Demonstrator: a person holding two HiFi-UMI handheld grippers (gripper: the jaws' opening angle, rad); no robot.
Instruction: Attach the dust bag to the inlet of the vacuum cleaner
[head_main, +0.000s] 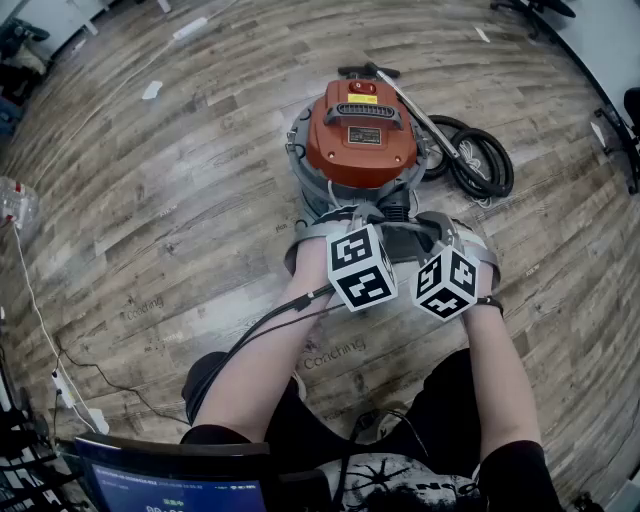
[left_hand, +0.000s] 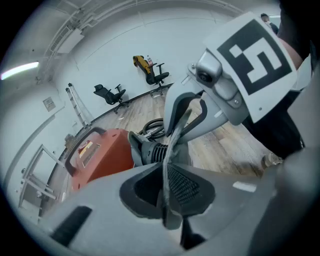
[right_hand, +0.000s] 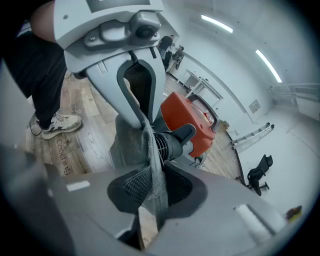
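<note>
Head view: the squat orange vacuum cleaner (head_main: 360, 135) stood on the wooden floor (head_main: 180, 170), with the left gripper (head_main: 345, 218) and right gripper (head_main: 440, 222) just before it.

Left gripper view: its fingers, nearly together, pinched the soft, light grey cloth dust bag (left_hand: 172, 145) by its edge, beside the black ribbed inlet (left_hand: 156, 150).

Right gripper view: the right fingers pinched the limp edge likewise. The bag probably handles best when held at its rim.

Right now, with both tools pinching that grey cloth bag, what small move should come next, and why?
Probably ease the left gripper and right gripper toward the orange vacuum cleaner, drawing the grey fabric dust bag over its black ribbed inlet. Both pairs of jaws pinch the cloth, which hangs beside the inlet, seemingly not yet around it.
</note>
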